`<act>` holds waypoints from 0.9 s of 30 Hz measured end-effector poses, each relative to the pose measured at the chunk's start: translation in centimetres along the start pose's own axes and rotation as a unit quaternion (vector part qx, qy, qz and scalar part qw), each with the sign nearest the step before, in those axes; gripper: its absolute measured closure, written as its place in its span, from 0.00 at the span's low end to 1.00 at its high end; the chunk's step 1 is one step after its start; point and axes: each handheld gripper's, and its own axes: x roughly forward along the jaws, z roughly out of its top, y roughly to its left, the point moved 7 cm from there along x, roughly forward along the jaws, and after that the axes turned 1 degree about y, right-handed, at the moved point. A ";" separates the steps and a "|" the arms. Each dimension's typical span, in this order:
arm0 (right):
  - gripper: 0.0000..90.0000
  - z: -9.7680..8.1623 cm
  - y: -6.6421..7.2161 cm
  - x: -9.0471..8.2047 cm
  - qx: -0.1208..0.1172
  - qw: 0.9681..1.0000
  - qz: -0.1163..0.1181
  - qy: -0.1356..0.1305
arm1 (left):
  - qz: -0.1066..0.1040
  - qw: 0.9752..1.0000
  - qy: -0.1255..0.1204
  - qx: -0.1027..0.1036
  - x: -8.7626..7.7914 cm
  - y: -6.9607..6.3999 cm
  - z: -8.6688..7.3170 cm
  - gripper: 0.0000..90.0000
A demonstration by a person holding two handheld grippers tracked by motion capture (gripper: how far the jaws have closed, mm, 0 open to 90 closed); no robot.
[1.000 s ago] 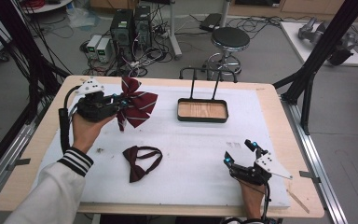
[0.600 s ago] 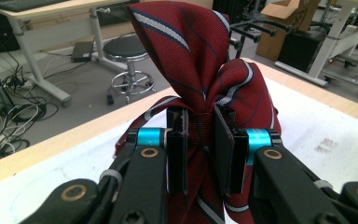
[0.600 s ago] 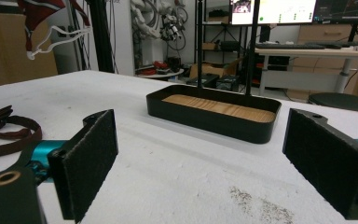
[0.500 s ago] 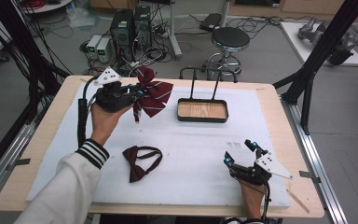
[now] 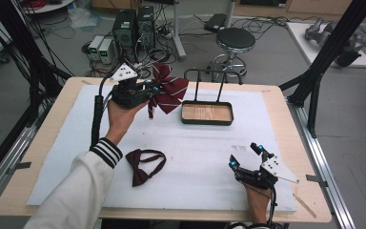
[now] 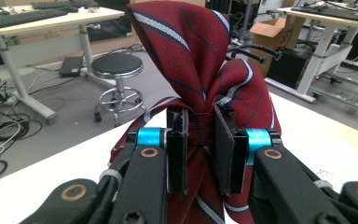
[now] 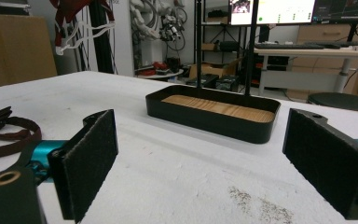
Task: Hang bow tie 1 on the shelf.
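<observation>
The left gripper was clamped on the knot of the striped red bow tie, held up over the desk's far edge, beside the wooden tray. The right gripper rested near the front right corner, jaws apart; a dark bow tie lay near the front edge.

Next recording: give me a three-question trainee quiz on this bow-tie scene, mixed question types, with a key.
1. True or false: the left gripper is shut on the knot of the striped dark red fabric bow tie.
2. Multiple choice: where does the plain dark red bow tie with its strap lie? A) in the tray B) on the white mat C) in the right gripper.
3. Fill in: the right gripper, resting on the white mat with its fingers apart, faces the black tray with a wooden floor and is ____.

Key: 1 true; 2 B; 3 open.
</observation>
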 end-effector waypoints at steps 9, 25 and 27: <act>0.10 0.0 0.0 0.0 0.000 1.000 -0.002 0.001 | -0.005 1.000 -0.009 0.005 1.5 -0.6 1.0 0.84; 0.10 0.0 0.0 0.0 0.002 1.000 -0.001 0.000 | -0.026 1.000 -0.010 0.000 4.4 -2.1 1.4 0.84; 0.10 0.0 -0.1 0.0 -0.001 1.000 -0.002 -0.001 | -0.031 1.000 -0.006 0.001 4.8 -2.4 1.2 0.84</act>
